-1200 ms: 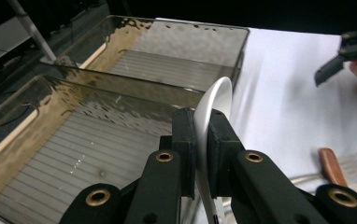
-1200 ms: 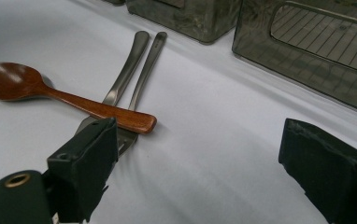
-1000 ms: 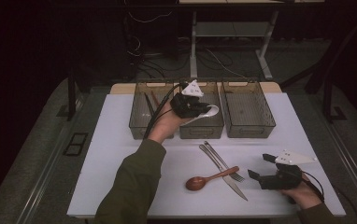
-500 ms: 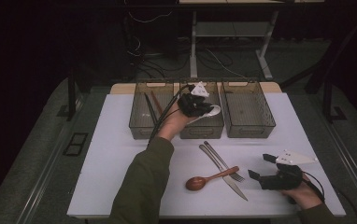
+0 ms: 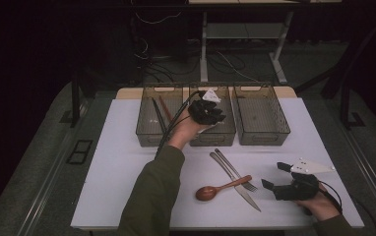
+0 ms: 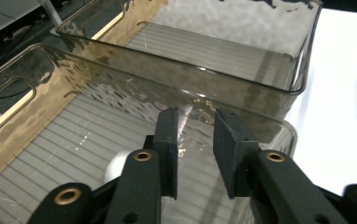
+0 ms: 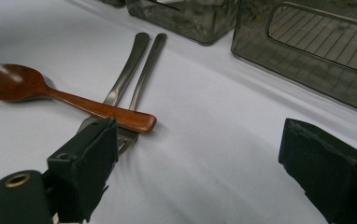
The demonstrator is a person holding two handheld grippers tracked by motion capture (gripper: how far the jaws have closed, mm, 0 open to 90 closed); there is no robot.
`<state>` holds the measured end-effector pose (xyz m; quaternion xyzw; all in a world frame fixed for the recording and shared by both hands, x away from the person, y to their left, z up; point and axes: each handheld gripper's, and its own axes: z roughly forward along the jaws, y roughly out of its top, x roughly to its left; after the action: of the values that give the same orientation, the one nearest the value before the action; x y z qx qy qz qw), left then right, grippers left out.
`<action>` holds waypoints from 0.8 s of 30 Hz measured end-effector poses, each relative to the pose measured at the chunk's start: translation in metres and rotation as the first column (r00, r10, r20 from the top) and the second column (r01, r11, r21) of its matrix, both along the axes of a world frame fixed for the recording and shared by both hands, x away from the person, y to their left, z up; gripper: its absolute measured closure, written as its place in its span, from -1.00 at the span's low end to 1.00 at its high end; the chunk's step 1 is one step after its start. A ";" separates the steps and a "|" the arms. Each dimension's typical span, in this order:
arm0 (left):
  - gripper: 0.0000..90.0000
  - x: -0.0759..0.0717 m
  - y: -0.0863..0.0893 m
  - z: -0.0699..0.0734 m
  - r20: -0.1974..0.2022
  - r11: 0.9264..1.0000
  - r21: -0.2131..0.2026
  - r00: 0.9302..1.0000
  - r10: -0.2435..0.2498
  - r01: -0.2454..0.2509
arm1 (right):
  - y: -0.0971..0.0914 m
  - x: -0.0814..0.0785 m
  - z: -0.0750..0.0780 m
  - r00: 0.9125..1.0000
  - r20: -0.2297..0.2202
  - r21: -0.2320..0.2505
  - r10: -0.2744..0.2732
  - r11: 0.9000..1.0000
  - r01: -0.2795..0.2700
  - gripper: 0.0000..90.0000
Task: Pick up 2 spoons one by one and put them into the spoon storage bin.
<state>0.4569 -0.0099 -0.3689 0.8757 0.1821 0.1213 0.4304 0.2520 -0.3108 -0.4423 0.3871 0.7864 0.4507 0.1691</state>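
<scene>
Cutlery is being sorted from the desk (image 5: 127, 162) into three clear bins at its far edge, and the step in hand is judged to be the drop of one piece into the middle bin (image 5: 213, 141).

The left gripper (image 5: 206, 113) is held over that bin, pointing down into it. Its fingers (image 6: 167, 140) have just been opening and now stand a narrow gap apart, with nothing seen between them. A white rounded piece (image 6: 113, 165), probably the bowl of a spoon, is seen on the ribbed floor of the bin just below and behind the left finger. Whether it lies fully free of the fingers cannot be told.

The right gripper (image 5: 274, 176) is rested on the desk at the near right, its fingers (image 7: 92, 149) spread wide and empty. Just beside it lie a wooden spoon (image 5: 220, 188), a fork (image 5: 233, 169) and a knife (image 5: 242, 191). The spoon's handle is laid across the two metal pieces.

Next, the left gripper would need to be opened a little more and lifted straight out of the bin. The wooden spoon should be taken first, since it lies on top. A low, level approach to its handle end is called for, so that the fork beneath is not dragged along.
</scene>
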 end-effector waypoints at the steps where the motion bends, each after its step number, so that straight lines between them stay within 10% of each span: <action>1: 0.47 0.000 0.000 0.001 0.001 1.000 -0.003 1.000 -0.005 0.005 | 0.000 0.000 0.000 1.000 -0.003 -0.001 -0.001 1.000 0.001 -0.74; 24: -0.31 -0.049 0.038 0.008 -0.098 0.989 -0.146 0.995 -0.020 0.006 | -0.001 0.001 -0.002 1.000 -0.006 -0.008 0.000 1.000 0.000 -0.74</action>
<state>0.4081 0.0281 -0.3604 0.8480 0.2057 0.0613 0.4845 0.2529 -0.3114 -0.4440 0.3880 0.7885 0.4465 0.1683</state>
